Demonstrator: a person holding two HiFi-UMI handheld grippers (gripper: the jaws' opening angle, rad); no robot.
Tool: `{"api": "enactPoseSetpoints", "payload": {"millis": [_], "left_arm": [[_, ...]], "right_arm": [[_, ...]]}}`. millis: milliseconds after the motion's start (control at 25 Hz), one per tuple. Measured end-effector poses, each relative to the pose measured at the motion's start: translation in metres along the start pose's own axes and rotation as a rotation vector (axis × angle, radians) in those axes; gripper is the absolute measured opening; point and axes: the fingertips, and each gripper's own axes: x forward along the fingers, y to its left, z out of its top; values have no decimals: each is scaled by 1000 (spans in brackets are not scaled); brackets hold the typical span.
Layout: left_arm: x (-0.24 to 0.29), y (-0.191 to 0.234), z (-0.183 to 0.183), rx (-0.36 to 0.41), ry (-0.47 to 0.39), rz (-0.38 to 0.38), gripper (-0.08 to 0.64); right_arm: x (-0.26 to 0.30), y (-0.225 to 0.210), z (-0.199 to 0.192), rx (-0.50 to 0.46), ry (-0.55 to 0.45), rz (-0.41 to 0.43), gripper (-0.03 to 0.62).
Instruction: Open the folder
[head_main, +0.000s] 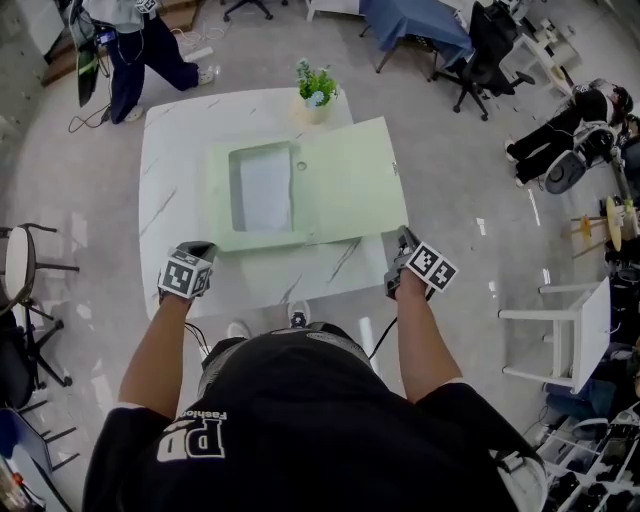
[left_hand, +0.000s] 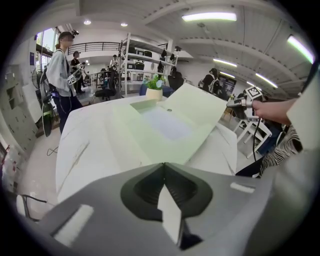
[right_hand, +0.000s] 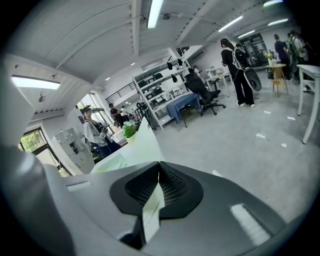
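A pale green folder lies on the white marble table. It is partly open, and a white sheet shows in its left pocket. My right gripper is shut on the near right corner of the cover, which it holds raised off the table. At the folder's near left corner, my left gripper is shut on the edge, and a pale sliver sits between its jaws.
A small potted plant stands at the table's far edge, just behind the folder. A person stands beyond the far left corner. A white side table is to the right and a dark chair to the left.
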Motion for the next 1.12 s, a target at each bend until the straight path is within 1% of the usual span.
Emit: {"api": "enactPoseSetpoints", "payload": {"millis": [200, 480, 880, 1120], "left_arm": [[-2, 1, 2, 0, 1, 28, 52], [-2, 3, 4, -23, 6, 47, 52], [-1, 6, 2, -68, 8, 62, 52], [-1, 7, 2, -82, 11, 59, 52]], "right_arm": [[16, -26, -9, 33, 50, -38, 5], [38, -55, -27, 131, 122, -77, 6], [61, -80, -53, 170, 221, -99, 9], [69, -87, -61, 206, 248, -103, 12]]}}
